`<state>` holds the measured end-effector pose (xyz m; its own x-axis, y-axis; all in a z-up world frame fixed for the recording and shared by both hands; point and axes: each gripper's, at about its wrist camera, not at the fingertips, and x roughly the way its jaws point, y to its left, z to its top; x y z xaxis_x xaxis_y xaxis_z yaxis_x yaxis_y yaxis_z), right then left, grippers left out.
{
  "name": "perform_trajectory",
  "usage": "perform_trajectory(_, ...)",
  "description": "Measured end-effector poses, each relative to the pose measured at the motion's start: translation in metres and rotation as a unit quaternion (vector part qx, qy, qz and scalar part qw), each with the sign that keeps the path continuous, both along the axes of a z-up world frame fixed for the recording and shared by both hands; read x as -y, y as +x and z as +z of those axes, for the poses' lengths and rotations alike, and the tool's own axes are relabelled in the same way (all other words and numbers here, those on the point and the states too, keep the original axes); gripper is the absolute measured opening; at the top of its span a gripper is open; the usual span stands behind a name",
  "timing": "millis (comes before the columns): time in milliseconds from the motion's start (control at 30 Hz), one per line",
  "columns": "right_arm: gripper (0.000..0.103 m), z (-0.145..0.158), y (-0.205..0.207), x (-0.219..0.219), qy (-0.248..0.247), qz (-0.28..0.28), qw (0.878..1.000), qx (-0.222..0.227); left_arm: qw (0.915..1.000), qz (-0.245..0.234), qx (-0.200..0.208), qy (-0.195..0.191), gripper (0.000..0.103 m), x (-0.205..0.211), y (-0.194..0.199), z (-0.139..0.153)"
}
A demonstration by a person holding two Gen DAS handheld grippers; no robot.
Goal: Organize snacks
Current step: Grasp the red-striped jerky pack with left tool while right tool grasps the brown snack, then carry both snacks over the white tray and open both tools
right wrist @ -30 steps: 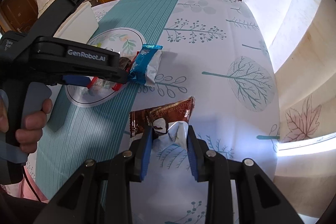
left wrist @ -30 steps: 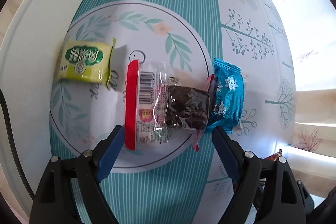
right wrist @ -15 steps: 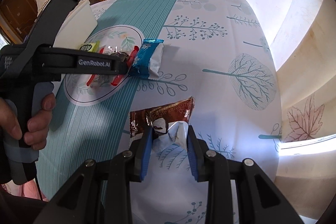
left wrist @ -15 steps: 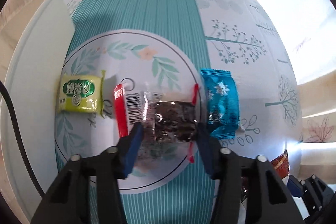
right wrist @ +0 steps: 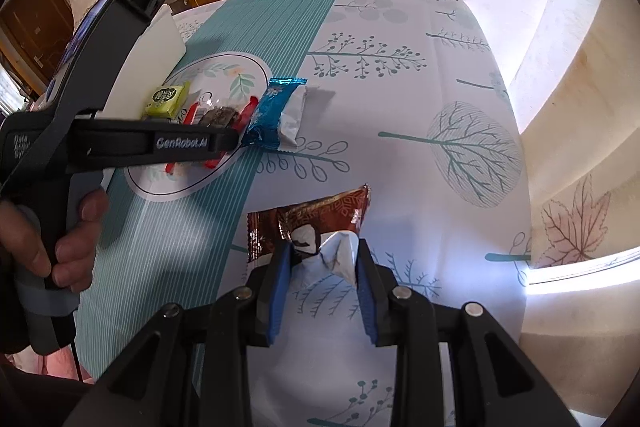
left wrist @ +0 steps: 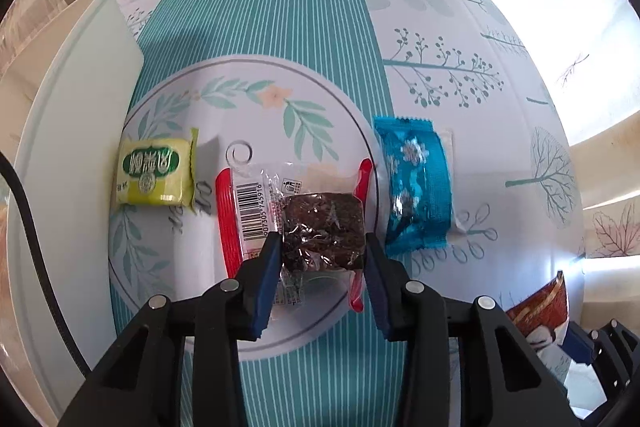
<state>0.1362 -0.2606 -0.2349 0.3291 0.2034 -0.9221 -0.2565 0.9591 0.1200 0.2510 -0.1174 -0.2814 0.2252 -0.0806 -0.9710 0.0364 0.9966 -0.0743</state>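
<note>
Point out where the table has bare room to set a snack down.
Bare cloth lies right of the blue packet and beyond the brown packet, plus the striped band past the printed circle. The circle's near half is crowded: green packet, clear packet.

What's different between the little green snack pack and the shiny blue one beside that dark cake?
The green snack pack is squarish and matte, with a green label; the blue snack pack is longer, glossy, with snowflake marks. The green one lies left of the clear-wrapped dark cake, inside the printed circle; the blue one lies right, across that circle's edge. Both lie flat, sealed, untouched by either hand-held gripper.
</note>
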Motion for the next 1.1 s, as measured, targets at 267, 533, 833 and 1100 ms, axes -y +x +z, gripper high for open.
perform_trajectory(267,0.032,0.004,-0.004,0.005,0.011,-0.008,1.0,0.002,0.9995,0.012,-0.025,-0.012,0.038,-0.009,-0.035,0.004)
perform_trajectory(533,0.032,0.009,-0.014,0.004,0.024,-0.008,1.0,0.002,0.9989,0.017,-0.034,-0.027,0.038,-0.025,-0.084,0.019)
perform_trajectory(833,0.032,0.019,-0.029,-0.005,0.051,-0.014,0.999,-0.009,0.9988,-0.006,0.001,-0.048,0.038,-0.045,-0.132,0.071)
perform_trajectory(1100,0.031,0.036,-0.041,-0.023,0.082,-0.008,0.997,-0.009,0.9963,-0.013,0.047,-0.07,0.038,-0.063,-0.152,0.123)
